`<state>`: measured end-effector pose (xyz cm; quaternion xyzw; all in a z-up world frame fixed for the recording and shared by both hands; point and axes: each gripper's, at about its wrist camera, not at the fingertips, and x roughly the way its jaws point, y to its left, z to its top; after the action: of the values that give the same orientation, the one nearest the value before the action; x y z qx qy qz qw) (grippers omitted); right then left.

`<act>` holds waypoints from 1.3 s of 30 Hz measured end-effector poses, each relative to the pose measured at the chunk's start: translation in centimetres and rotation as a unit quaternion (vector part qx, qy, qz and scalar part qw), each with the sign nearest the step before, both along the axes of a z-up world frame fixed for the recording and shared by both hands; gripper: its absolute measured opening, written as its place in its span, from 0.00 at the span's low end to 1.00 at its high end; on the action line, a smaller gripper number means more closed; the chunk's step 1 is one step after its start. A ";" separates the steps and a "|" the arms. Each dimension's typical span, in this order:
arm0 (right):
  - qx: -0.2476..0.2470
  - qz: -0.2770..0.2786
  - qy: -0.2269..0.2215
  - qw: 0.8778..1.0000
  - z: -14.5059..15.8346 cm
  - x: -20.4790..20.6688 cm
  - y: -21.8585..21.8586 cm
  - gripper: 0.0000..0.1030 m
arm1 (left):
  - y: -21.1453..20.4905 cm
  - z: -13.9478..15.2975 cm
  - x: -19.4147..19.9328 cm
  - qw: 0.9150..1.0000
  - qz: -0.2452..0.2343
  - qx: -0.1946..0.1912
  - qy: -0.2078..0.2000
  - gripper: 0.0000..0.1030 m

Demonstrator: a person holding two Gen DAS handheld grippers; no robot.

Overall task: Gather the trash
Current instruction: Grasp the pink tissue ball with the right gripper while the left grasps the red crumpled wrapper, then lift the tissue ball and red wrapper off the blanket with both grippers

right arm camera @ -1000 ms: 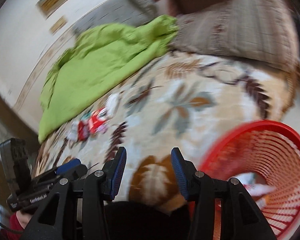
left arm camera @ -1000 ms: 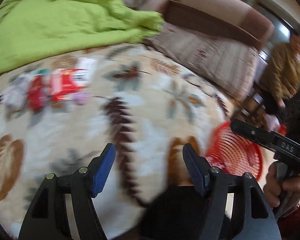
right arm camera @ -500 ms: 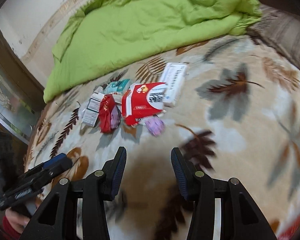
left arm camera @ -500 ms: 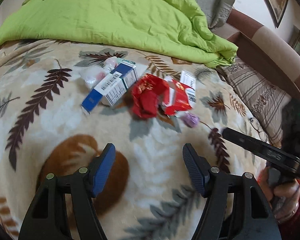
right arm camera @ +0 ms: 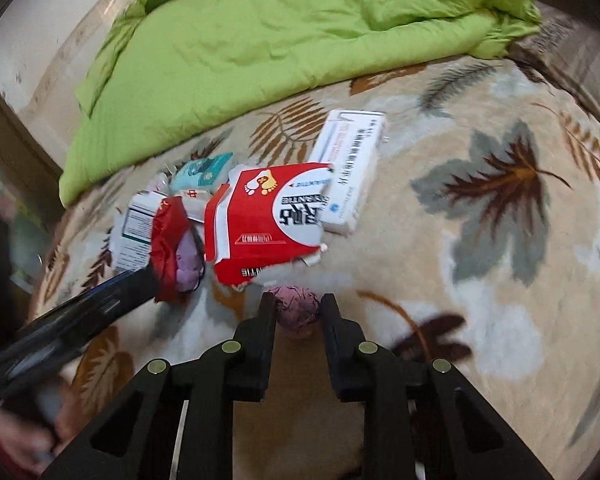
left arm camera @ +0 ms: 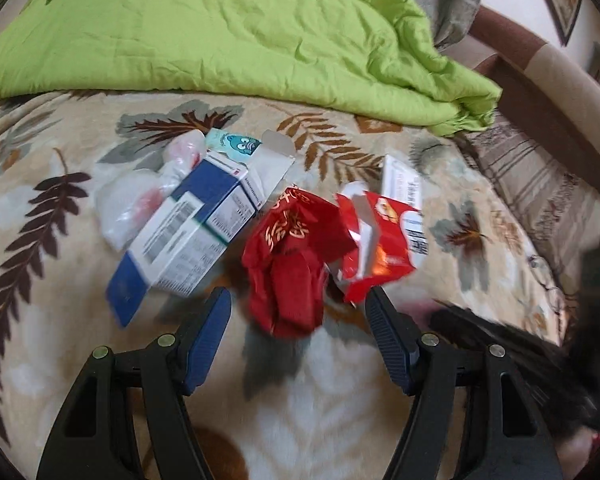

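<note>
My right gripper [right arm camera: 297, 307] pinches a crumpled purple paper ball [right arm camera: 297, 309] on the near edge of the leaf-patterned blanket [right arm camera: 500, 300], while my left gripper [left arm camera: 298, 312], spread wide, straddles a crumpled red wrapper [left arm camera: 292, 264], lined up, I judge, for grabbing it.

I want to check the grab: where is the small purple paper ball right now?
In the right wrist view the purple paper ball sits low and centre on the leaf-print blanket, between the right gripper's closing fingers, just below the torn red-and-white box.
</note>
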<state>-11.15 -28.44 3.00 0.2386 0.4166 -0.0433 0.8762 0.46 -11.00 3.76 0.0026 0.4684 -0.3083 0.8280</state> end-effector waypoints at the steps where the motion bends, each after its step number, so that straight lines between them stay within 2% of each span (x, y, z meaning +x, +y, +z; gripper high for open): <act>1: 0.005 -0.003 -0.005 1.000 0.2 -0.6 -0.1 0.23 | -0.6 -0.4 0.4 1.000 0.003 0.005 0.001 0.66; 2: 0.013 -0.007 -0.012 1.000 0.5 -1.5 -0.2 0.23 | -1.0 -0.7 0.6 1.000 0.004 0.006 0.001 0.60; 3: 0.018 -0.008 -0.016 1.000 0.7 -2.1 -0.1 0.23 | -1.3 -0.9 0.9 1.000 0.003 0.007 0.002 0.40; 4: 0.021 -0.009 -0.020 1.000 0.9 -2.8 0.0 0.23 | -1.7 -1.4 1.1 1.000 0.000 0.011 0.008 0.33; 6: 0.020 -0.009 -0.029 0.999 1.4 -3.9 0.3 0.23 | -1.7 -1.4 0.8 1.000 0.001 0.012 -0.001 0.30; 9: 0.014 -0.006 -0.042 0.999 2.0 -5.5 1.4 0.23 | -1.0 -1.1 -0.5 1.000 -0.003 0.015 -0.010 0.28; 15: -0.001 0.004 -0.063 0.998 3.1 -7.4 3.6 0.23 | 2.6 0.2 -5.6 1.000 -0.014 -0.006 -0.019 0.28; 18: -0.012 0.017 -0.062 0.998 2.9 -8.2 5.0 0.23 | 4.6 0.8 -8.9 0.999 -0.014 -0.002 -0.040 0.28; 26: -0.068 0.050 -0.098 0.992 4.3 -10.6 8.2 0.23 | 9.3 2.2 -15.7 0.995 0.014 0.003 -0.097 0.28; 30: -0.083 0.062 -0.103 0.989 4.5 -10.9 9.2 0.23 | 9.6 1.8 -16.7 0.994 0.017 0.009 -0.108 0.28; 36: -0.063 0.053 -0.086 0.993 3.7 -10.3 8.3 0.23 | 9.2 1.0 -16.5 0.993 0.022 0.017 -0.115 0.28; 39: -0.069 0.057 -0.083 0.993 3.7 -10.2 8.6 0.23 | 9.2 0.6 -16.4 0.993 0.023 0.021 -0.114 0.28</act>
<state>-21.39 -19.87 6.67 0.1565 0.3515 -0.0017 0.9230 -15.95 -1.83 4.35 0.0438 0.3772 -0.2768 0.8827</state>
